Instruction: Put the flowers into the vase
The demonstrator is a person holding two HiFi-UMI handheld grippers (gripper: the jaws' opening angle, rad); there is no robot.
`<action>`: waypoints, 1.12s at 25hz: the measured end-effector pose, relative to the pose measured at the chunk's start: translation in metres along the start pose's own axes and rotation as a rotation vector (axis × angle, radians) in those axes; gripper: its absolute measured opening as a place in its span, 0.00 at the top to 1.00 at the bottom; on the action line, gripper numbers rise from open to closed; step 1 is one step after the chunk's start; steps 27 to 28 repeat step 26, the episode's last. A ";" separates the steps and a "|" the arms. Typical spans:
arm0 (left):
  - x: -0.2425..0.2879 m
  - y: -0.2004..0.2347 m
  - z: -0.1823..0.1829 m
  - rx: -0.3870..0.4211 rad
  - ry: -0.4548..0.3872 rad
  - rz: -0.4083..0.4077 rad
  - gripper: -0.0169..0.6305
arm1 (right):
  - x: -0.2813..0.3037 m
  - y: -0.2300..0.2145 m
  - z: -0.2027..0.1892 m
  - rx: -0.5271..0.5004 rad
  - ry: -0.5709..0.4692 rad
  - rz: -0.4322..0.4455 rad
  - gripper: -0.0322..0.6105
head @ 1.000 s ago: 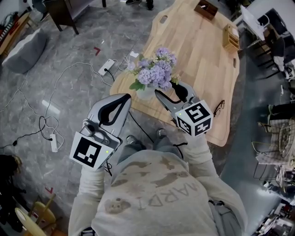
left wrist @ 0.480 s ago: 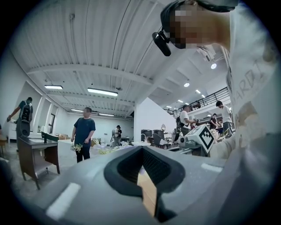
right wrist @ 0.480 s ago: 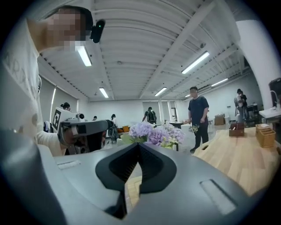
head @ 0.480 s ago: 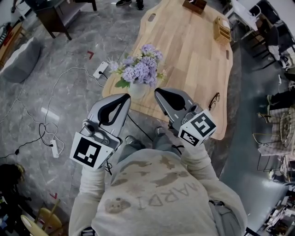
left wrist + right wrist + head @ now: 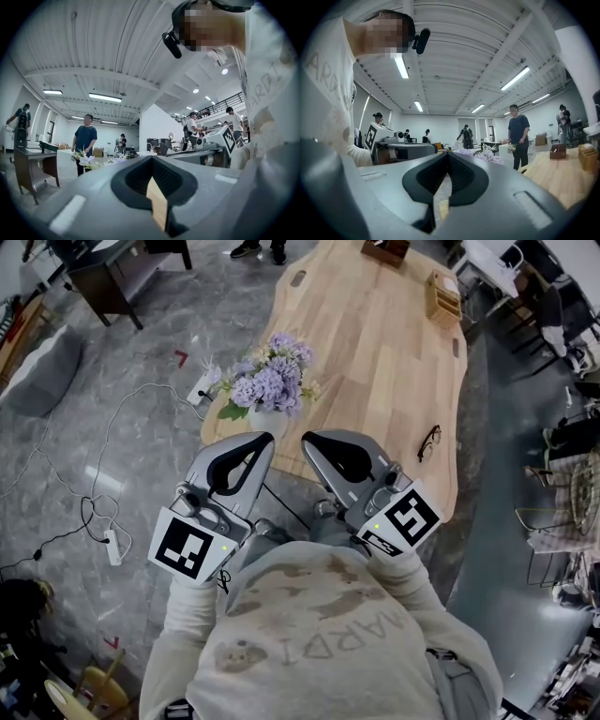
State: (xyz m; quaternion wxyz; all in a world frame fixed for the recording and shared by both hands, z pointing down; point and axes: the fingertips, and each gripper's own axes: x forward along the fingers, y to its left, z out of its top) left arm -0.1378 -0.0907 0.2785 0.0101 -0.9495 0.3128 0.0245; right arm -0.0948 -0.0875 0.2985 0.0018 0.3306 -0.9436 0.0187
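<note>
Flowers [image 5: 269,381]: lilac and white bunch standing in a pale vase [image 5: 266,420], stems inside, blooms spread above the rim. Vase sits on the near-left corner of the wooden table [image 5: 394,362], close to the near edge.

Left gripper [image 5: 260,440]: held low on the near side of the table, tip pointing toward the vase but apart from it. In its own view the jaws are pressed together with nothing between them. Marker cube [image 5: 191,545] at its near end.

Right gripper [image 5: 309,439]: just right of the left one, tips near each other. Whether they touch cannot be told. Jaws pressed together, empty. This tip is also short of the vase.

On the table: glasses [image 5: 428,439] near the right edge and a wooden box [image 5: 443,298] at far right.

On the floor to the left, which is grey stone: white cable, and a power strip [image 5: 199,388] just left of the table corner. Second strip [image 5: 112,545] lies nearer. Grey cushion [image 5: 42,371] at far left.

Both gripper views tilt upward and take in ceiling lights. The bunch shows low beyond the jaws in each. Several people [image 5: 518,136] stand far off in the room.
</note>
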 end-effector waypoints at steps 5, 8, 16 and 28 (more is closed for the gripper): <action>0.003 -0.009 0.000 -0.001 0.007 0.002 0.97 | -0.007 0.001 0.007 -0.018 -0.013 0.004 0.92; 0.004 -0.011 -0.002 0.000 0.016 0.003 0.97 | -0.007 0.002 0.008 -0.036 -0.015 0.012 0.92; 0.005 -0.016 0.000 0.000 0.010 0.001 0.97 | -0.009 0.008 0.011 -0.054 -0.021 0.031 0.92; 0.005 -0.021 0.004 0.007 0.007 -0.004 0.97 | -0.012 0.010 0.017 -0.068 -0.035 0.033 0.92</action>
